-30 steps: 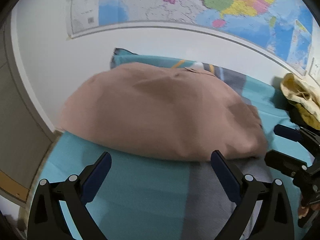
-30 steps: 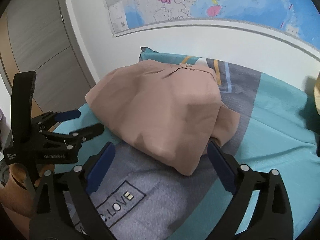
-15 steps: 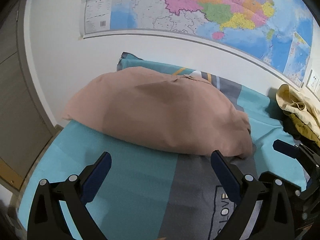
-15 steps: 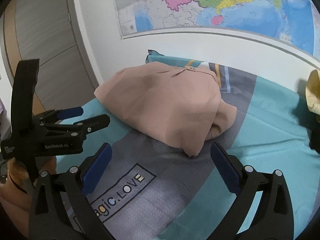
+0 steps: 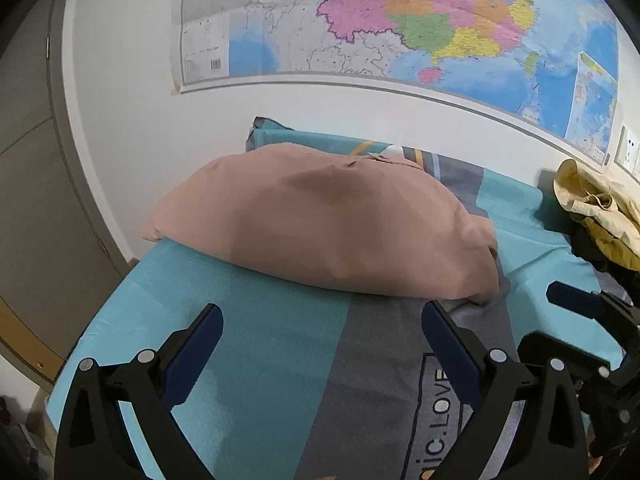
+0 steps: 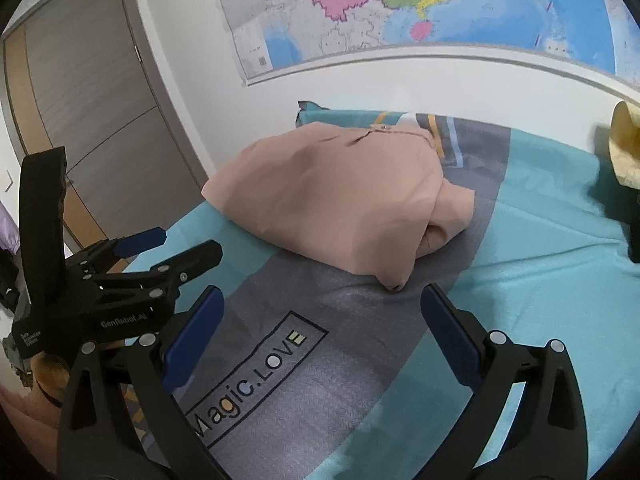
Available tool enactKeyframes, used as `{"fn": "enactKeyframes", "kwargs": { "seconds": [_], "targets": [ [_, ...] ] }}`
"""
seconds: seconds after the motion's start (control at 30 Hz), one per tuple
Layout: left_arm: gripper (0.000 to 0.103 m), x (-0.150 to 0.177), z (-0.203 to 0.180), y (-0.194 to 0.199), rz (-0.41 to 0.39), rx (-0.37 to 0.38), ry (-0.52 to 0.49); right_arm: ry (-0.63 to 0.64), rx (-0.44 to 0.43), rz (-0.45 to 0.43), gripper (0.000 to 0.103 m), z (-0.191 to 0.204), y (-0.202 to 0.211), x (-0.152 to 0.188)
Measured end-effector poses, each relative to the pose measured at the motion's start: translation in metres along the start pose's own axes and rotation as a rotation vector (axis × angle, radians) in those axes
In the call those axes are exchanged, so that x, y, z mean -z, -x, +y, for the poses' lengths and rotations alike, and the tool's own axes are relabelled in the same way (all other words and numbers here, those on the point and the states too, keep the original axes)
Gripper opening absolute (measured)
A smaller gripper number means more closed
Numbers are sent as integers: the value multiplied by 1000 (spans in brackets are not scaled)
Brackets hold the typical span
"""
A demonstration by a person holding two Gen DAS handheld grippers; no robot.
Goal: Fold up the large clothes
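Item one: your left gripper (image 5: 320,344) and right gripper (image 6: 322,322) both hang with jaws spread wide, grasping nothing, over the teal and grey bedsheet (image 6: 540,264). Item two: the folded pink garment (image 5: 328,228) lies on the sheet at 12 o'clock from each gripper, near but apart from the fingertips, its loose corner toward the right gripper at 12 o'clock. Item three: a wall map (image 5: 400,28) above, and a yellow garment (image 5: 596,208) at 3 o'clock in your left view.
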State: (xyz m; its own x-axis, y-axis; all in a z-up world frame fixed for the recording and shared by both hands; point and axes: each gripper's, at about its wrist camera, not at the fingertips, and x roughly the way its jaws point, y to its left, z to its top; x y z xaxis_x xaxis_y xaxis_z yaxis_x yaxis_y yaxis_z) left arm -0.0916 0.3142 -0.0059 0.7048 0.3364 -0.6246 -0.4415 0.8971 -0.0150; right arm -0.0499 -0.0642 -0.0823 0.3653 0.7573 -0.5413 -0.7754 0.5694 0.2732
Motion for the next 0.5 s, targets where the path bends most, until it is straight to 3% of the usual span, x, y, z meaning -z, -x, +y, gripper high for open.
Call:
{"fn": "enactKeyframes", "kwargs": {
  "seconds": [0.5],
  "targets": [
    [96,4,-7,17,-27,-1,-4,12,6,-24,97,4,15,5]
  ]
}}
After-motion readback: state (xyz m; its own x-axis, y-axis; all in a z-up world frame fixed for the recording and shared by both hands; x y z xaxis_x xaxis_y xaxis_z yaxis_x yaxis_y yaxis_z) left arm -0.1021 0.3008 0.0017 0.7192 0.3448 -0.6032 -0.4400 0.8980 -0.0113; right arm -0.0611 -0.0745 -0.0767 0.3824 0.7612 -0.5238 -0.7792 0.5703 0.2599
